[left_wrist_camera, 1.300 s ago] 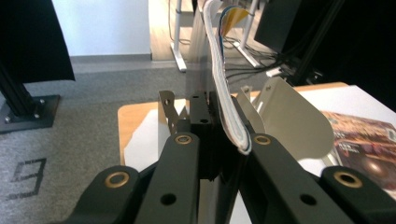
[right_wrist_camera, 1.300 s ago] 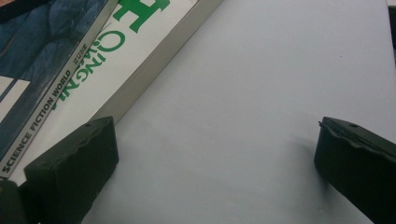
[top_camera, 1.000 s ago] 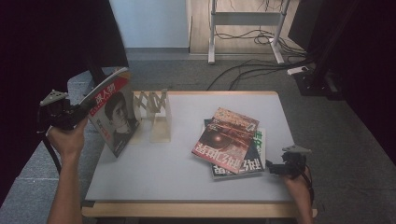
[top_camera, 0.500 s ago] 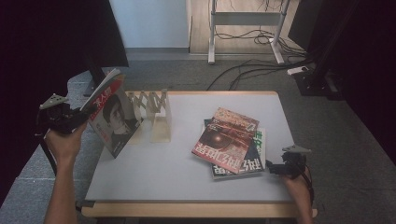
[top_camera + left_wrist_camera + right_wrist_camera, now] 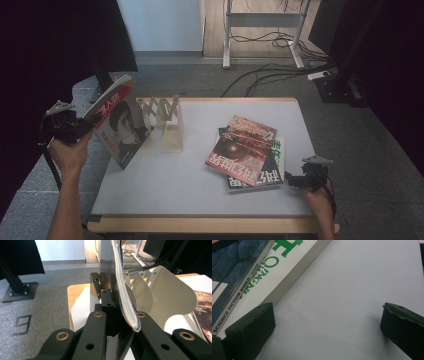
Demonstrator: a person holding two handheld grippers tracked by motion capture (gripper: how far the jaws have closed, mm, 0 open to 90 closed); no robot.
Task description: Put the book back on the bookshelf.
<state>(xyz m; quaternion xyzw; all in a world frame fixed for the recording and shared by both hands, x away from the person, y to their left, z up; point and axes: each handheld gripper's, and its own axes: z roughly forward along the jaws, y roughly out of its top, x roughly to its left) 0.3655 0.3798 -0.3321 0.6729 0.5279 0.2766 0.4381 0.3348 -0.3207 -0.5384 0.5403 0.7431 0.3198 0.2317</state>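
The left gripper (image 5: 80,126) clenched one magazine (image 5: 120,125) upright at the table's (image 5: 165,192) left edge, just beside the rack (image 5: 167,125), not yet slotted. The right gripper (image 5: 295,180) rested released by the stacked magazines (image 5: 247,152), unfiled.

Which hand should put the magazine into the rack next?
Left. The left tongs are shut on the magazine, holding it upright right beside the rack. The right tongs are open, holding nothing, across the table by the magazine stack.
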